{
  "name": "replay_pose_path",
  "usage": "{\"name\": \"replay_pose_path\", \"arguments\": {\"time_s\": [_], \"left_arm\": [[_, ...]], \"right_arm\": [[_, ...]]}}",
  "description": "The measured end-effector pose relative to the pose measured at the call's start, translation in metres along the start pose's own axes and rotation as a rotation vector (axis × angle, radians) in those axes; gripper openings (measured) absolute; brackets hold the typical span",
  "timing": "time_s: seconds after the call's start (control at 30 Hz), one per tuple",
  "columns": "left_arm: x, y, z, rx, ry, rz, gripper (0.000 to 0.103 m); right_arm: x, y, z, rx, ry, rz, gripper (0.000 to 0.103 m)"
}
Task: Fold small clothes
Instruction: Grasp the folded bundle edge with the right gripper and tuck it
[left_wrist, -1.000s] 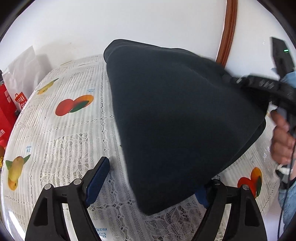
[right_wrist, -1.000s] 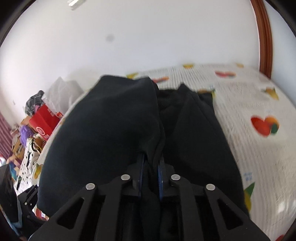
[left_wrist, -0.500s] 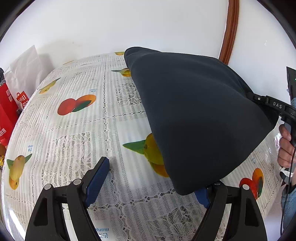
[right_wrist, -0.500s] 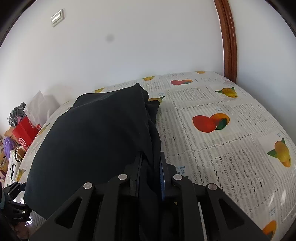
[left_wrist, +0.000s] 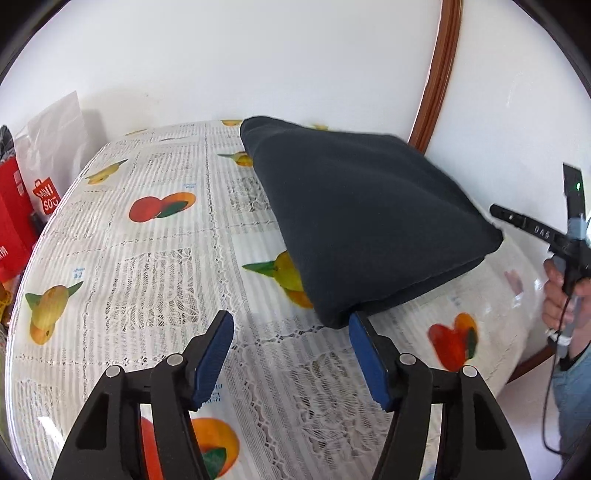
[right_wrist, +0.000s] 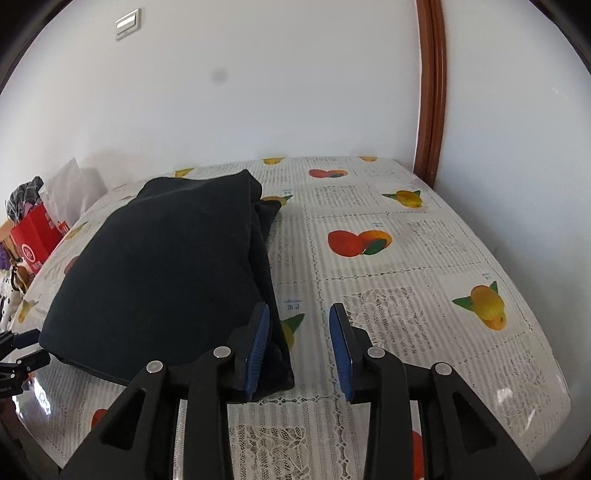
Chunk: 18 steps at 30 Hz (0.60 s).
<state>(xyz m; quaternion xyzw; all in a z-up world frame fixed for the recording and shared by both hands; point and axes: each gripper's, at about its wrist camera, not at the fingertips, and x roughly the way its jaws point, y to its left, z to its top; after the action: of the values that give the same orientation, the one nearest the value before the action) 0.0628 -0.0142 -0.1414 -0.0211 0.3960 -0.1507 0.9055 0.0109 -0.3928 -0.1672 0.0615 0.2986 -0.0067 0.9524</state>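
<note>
L gripper (left_wrist: 290, 350) tilts down over the tablecloth (left_wrist: 155, 266), jaws apart & closing w/ nothing between, its right pad just beside the near corner of the dark garment (left_wrist: 365, 221); R gripper (right_wrist: 299, 350) also angles down, jaws opening, empty, left pad touching the garment's edge. Garment lies folded in a thick dark navy/black bundle on the tablecloth, layered edges showing. Farther off, the person's hand (left_wrist: 563, 295) grips a handle marked "DAS"; red bag (left_wrist: 22, 218) reads "MINISO".

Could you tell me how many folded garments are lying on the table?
1: a dark navy folded fleece garment on the fruit-print tablecloth, at its left side in the right wrist view. None seems hidden.
</note>
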Motion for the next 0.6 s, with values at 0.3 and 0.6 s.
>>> {"name": "replay_pose_path", "arguments": {"time_s": [0.3, 0.6], "left_arm": [[0.016, -0.013, 0.04, -0.009, -0.003, 0.083, 0.062], [0.038, -0.009, 0.031, -0.032, 0.053, 0.113, 0.064]], "right_arm": [[0.028, 0.028, -0.02, -0.03, 0.091, -0.043, 0.032], [0.016, 0.016, -0.027, 0.028, 0.128, 0.001, 0.032]]}}
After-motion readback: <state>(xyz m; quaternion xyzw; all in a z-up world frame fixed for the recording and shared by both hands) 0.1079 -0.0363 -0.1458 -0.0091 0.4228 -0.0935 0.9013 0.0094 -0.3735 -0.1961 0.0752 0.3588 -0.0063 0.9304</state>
